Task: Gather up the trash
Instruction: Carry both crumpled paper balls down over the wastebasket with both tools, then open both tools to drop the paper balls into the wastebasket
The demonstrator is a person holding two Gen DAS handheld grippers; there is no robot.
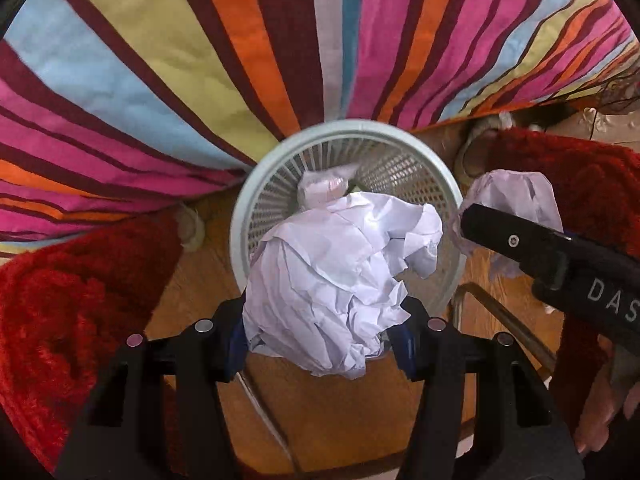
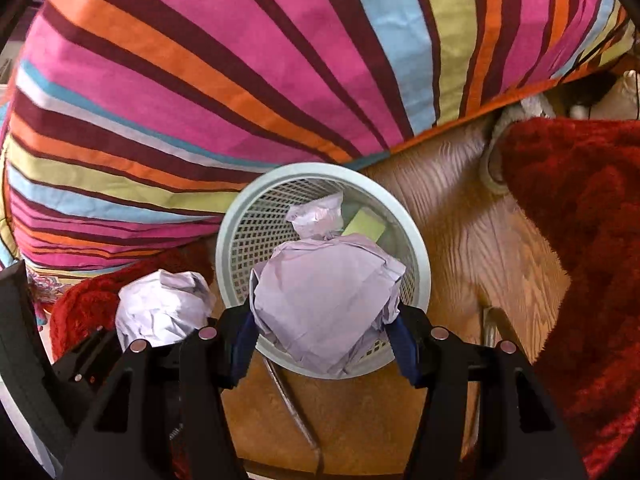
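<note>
Clamped between the blue pads of the left gripper (image 1: 320, 336) is a crumpled white paper ball (image 1: 336, 280), held directly above the waste basket (image 1: 248, 216). Printed on the black body of the right gripper (image 2: 326, 336), as seen from the left wrist view, are the white letters "DAS"; the rest of the word runs out of frame. Its jaws are likewise closed on a second crumpled paper wad (image 2: 324, 300), which hangs over the near rim of the basket. That basket is round, pale grey, with a lattice wall and a smooth rim; inside lie a smaller crumpled paper piece (image 2: 316, 218) and a pale yellow-green flat object (image 2: 366, 228), whose nature cannot be determined. It stands on a wooden floor (image 2: 460, 240), with its far rim against a striped multicoloured bedcover (image 2: 200, 80). Red shaggy rugs (image 2: 580, 240) flank the basket on both sides, leaving a strip of bare floor around it. A bent metal rod (image 2: 296, 412) lies on the floor beneath the grippers.
</note>
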